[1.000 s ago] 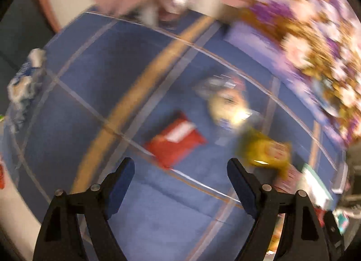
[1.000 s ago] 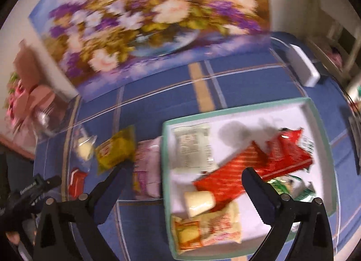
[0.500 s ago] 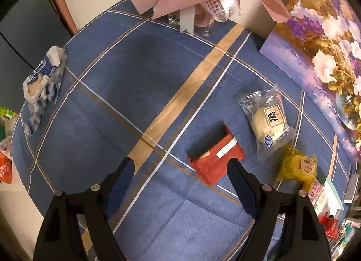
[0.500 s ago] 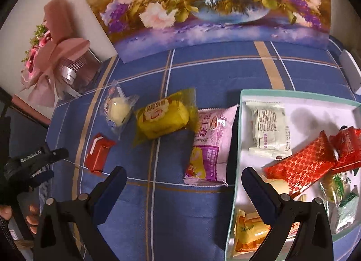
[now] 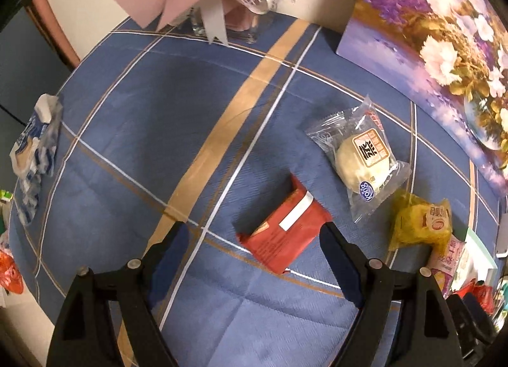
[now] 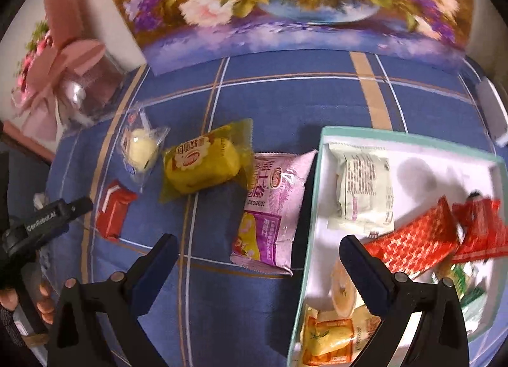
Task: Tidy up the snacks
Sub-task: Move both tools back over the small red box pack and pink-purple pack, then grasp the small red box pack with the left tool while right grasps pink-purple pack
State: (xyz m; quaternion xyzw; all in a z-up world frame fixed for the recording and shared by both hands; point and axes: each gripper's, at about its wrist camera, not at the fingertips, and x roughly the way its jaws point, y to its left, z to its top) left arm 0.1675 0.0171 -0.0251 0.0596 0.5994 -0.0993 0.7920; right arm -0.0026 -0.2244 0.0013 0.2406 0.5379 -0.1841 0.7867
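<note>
Claws spread wide, both mine, pinching nothing above the blue plaid tablecloth (image 5: pixel 133 132).
My left gripper (image 5: pixel 254 240) hangs over the small red foil snack packet (image 5: pixel 282 235); my right gripper (image 6: pixel 257 256) frames the pink-purple plastic snack bag (image 6: pixel 274 205) just beside the white teal-rimmed tray (image 6: pixel 312 208) of snacks, flower painting (image 6: pixel 285 2) beyond.

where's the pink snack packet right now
In the right wrist view the pink packet lies flat on the blue tablecloth, just left of the tray's rim, with the yellow packet on its other side.
</note>
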